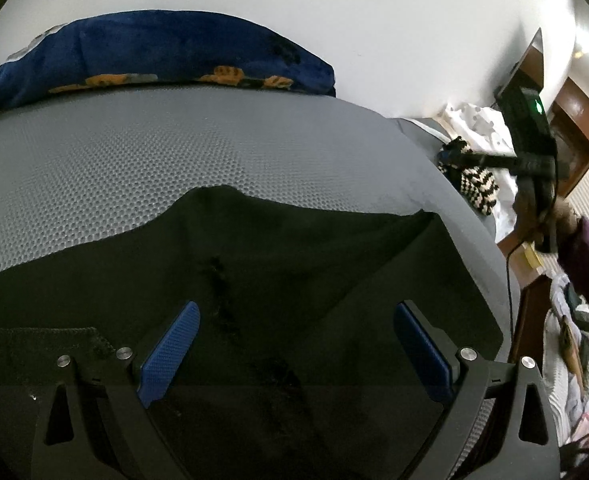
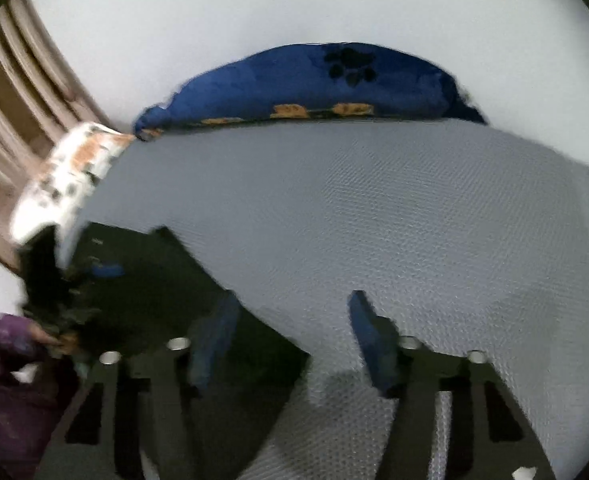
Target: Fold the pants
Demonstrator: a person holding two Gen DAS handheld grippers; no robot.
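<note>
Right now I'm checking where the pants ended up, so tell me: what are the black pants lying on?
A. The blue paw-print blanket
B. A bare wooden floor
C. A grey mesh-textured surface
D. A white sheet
C: in the left wrist view the black pants lie spread on the grey mesh-textured surface, apart from the blue paw-print blanket, which sits along its far edge.

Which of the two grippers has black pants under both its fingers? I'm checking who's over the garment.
The left gripper: both fingers sit over the black pants. The right gripper straddles the pants' edge.
</note>
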